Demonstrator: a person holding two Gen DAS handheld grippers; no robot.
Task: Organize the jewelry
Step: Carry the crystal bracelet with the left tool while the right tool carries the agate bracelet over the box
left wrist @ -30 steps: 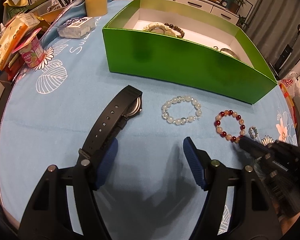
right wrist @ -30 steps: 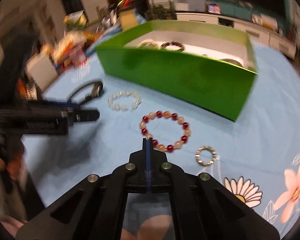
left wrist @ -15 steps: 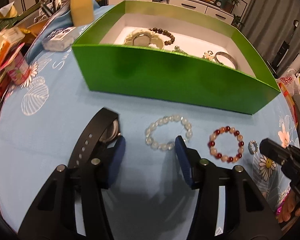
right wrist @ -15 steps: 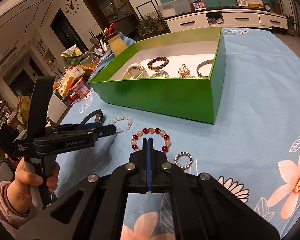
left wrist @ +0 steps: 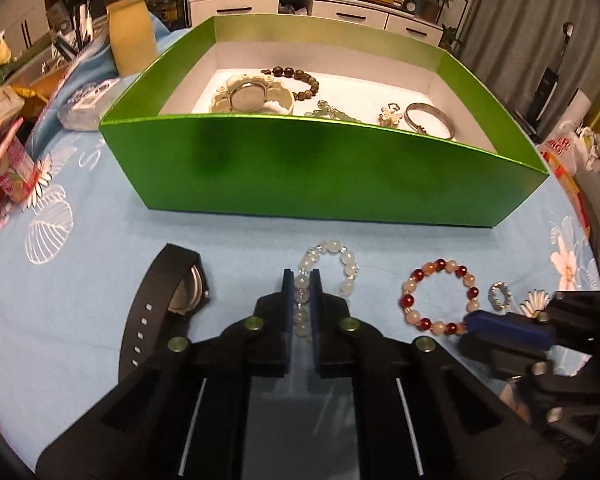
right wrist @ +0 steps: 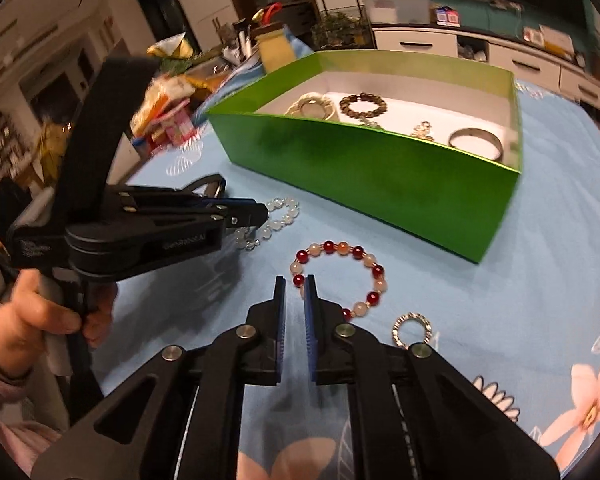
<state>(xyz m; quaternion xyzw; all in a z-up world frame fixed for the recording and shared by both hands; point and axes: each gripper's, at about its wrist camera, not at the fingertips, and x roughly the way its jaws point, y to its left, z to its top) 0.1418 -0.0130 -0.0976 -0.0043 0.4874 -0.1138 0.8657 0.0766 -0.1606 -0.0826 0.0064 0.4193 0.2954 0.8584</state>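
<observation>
A white bead bracelet (left wrist: 342, 262) lies on the blue tablecloth in front of the green box (left wrist: 320, 164). My left gripper (left wrist: 301, 278) is shut on the near side of the white bracelet; it also shows in the right wrist view (right wrist: 260, 210). A red and pale bead bracelet (left wrist: 440, 298) lies to its right, with a small silver ring (left wrist: 499, 294) beyond. My right gripper (right wrist: 295, 282) is open by a narrow gap, its tips at the red bracelet's (right wrist: 342, 276) near-left edge, gripping nothing. A black watch (left wrist: 168, 304) lies to the left.
The green box (right wrist: 380, 172) holds a pale round piece (left wrist: 250, 96), a dark bead bracelet (left wrist: 300, 80), a silver bangle (left wrist: 430, 120) and small charms. A yellow jar (left wrist: 132, 28) and snack packs (left wrist: 4, 152) crowd the table's left edge.
My left gripper moved forward over the white bracelet and closed on it. My right gripper opened from fully shut to a narrow gap at the red bracelet.
</observation>
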